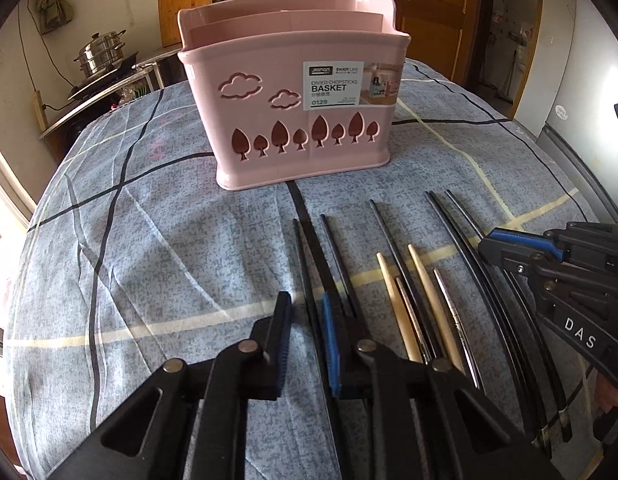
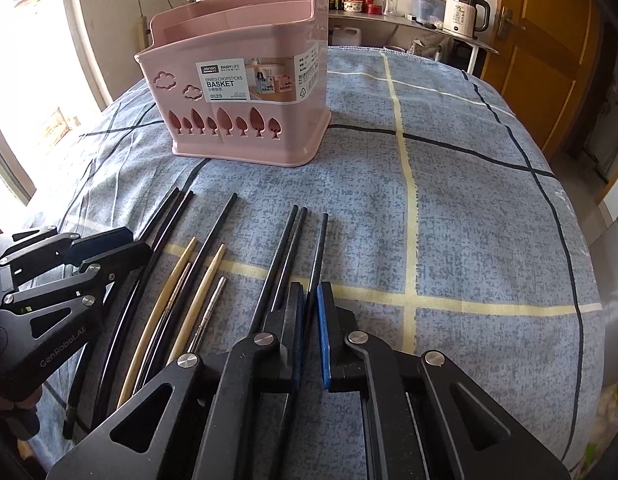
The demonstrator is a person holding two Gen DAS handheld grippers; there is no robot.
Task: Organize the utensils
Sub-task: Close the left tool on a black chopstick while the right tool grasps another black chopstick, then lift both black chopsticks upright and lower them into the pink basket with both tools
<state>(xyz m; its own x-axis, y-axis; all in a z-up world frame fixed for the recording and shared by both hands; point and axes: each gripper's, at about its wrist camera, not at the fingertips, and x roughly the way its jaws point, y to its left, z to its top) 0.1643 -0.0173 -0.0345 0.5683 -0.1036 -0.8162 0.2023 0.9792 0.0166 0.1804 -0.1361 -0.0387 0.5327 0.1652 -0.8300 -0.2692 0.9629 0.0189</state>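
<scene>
Chopsticks (image 2: 213, 280) lie fanned along the table's (image 2: 449, 220) near edge, each gripper, left (image 1: 307, 344) and right (image 2: 309, 334), pinching 1 black stick, presumably bound for the pink basket (image 2: 245, 92) behind.

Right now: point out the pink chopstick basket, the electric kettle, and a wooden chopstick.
pink chopstick basket (image 1: 269, 152), left wrist view, front wall by the tree cut-outs.
electric kettle (image 2: 461, 16), right wrist view, white body.
wooden chopstick (image 2: 203, 280), right wrist view, mid-shaft of the right-hand pale stick.
</scene>
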